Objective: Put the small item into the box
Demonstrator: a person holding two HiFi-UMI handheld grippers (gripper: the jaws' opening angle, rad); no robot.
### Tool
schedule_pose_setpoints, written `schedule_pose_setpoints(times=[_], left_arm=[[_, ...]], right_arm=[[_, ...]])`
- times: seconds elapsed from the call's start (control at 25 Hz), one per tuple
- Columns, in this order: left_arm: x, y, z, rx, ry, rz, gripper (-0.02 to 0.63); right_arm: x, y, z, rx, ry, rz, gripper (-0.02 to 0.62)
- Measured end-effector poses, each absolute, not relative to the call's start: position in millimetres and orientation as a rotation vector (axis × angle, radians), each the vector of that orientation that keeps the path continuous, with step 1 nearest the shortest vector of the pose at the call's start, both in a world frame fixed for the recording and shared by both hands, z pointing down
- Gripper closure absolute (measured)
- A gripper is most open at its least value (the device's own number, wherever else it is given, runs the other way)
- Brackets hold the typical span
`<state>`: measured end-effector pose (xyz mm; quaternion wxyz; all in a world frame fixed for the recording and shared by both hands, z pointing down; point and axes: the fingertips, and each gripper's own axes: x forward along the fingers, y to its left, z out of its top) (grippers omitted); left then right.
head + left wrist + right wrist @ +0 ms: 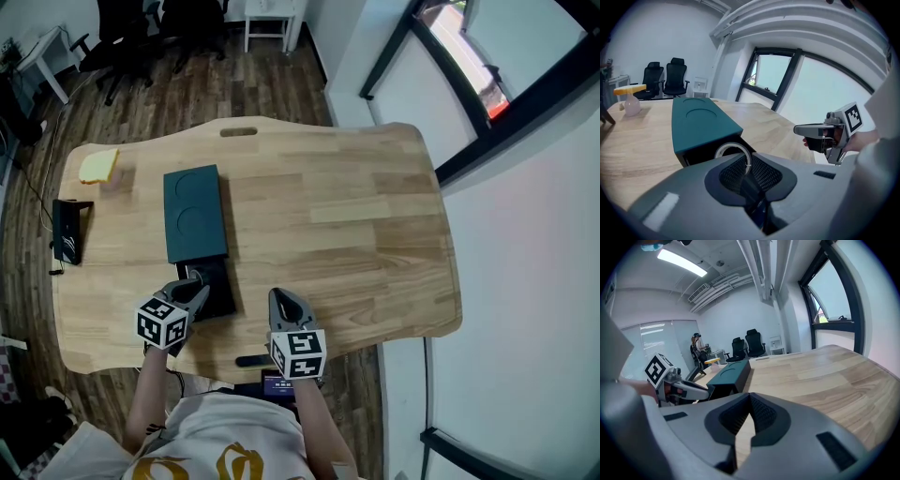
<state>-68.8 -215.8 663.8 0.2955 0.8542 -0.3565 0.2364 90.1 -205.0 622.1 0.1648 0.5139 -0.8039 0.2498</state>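
A dark teal box [195,214] lies lengthwise on the wooden table [356,216], its black open end [216,286] facing me. My left gripper [190,292] hovers at that opening. In the left gripper view it [749,160] is shut on a thin white ring [733,144], held just in front of the box's [701,122] dark mouth. My right gripper [284,302] hangs over the table's near edge, to the right of the box. Its jaws [750,397] are shut with nothing between them. The right gripper view shows the box [731,373] and the left gripper [677,386].
A yellow-topped item [97,166] sits at the far left of the table, with a black stand [67,230] at the left edge. Office chairs [141,28] stand on the floor beyond. The table's right side is bare wood, next to a window [469,56].
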Motion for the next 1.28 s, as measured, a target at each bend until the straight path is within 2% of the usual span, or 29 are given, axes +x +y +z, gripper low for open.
schedule_pose_setpoints(times=[0.48, 1.28], left_arm=[[-59.3, -205.8, 688.6, 2.172, -0.814, 0.753, 0.563], [-55.5, -188.8, 712.2, 2.005, -0.648, 1.173, 0.563]], right_arm=[[97.0, -208.9, 631.6, 1.451, -2.275, 0.731, 0.591], [98.0, -204.3, 638.8, 1.461, -2.256, 0.791, 0.591]])
